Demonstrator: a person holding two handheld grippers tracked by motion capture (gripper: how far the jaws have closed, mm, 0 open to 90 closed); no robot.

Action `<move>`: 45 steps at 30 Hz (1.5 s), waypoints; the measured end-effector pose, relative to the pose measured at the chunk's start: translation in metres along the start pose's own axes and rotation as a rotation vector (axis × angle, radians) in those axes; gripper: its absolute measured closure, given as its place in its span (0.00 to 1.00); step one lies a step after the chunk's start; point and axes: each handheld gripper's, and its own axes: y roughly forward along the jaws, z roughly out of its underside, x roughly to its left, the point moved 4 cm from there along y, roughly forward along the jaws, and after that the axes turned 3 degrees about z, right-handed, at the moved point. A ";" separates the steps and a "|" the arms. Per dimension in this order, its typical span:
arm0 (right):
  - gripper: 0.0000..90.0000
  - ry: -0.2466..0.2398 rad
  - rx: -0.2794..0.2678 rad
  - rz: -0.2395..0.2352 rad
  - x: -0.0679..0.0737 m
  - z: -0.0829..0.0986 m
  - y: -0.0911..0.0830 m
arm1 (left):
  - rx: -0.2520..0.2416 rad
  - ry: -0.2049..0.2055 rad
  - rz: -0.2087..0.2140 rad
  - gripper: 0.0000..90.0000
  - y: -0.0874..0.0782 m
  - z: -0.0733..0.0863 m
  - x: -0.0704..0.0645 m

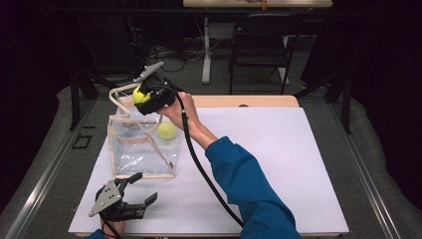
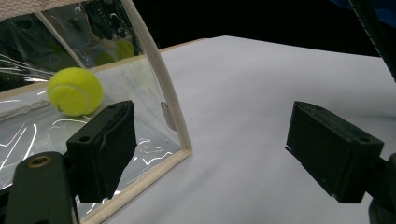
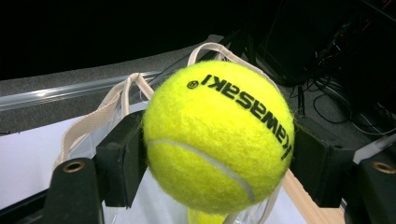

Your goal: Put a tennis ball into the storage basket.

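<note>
Work in hand: tennis balls were being loaded into a clear bag (image 1: 142, 149), as judged from the layout.
Progress: one ball was already inside; a second was held above the opening, not yet released. No further loose balls were seen on the table (image 1: 278, 164), so the job was judged nearly done.
Left to do: the held ball was still to be lowered through the opening and let go.
Right gripper (image 1: 144, 97): seen at 11 o'clock of the table, over the bag's far rim; jaws were pinching the held ball (image 3: 218, 135) on both sides. Black lettering was noted on its felt.
Left gripper (image 1: 142, 191): seen at 7 o'clock, resting low just in front of the bag's near edge; jaws were spread wide with nothing between them.
Bag: clear plastic walls with cream trim, standing upright at 9 o'clock of the table; cream handles (image 3: 100, 112) were raised near the held ball.
Bag contents: one loose ball (image 1: 167, 130) was seen through the wall, lying on the bottom toward the far right corner. In the left gripper view it (image 2: 74, 91) was seen behind the near wall.
Risk: the handles were judged likely to catch the ball on the way down.
Bracing: the bag was not held by the left gripper; whether it would shift on release could not be told.
</note>
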 end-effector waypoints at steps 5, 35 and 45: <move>0.30 0.003 0.001 0.000 0.000 0.000 0.001 | 0.000 0.000 0.000 0.18 0.000 0.000 0.000; 0.29 0.020 0.049 -0.005 0.000 0.010 0.017 | -0.002 -0.002 0.001 0.18 -0.001 -0.001 0.000; 0.29 0.030 0.062 0.000 -0.001 0.011 0.022 | -0.013 -0.005 -0.003 0.18 -0.002 -0.001 0.000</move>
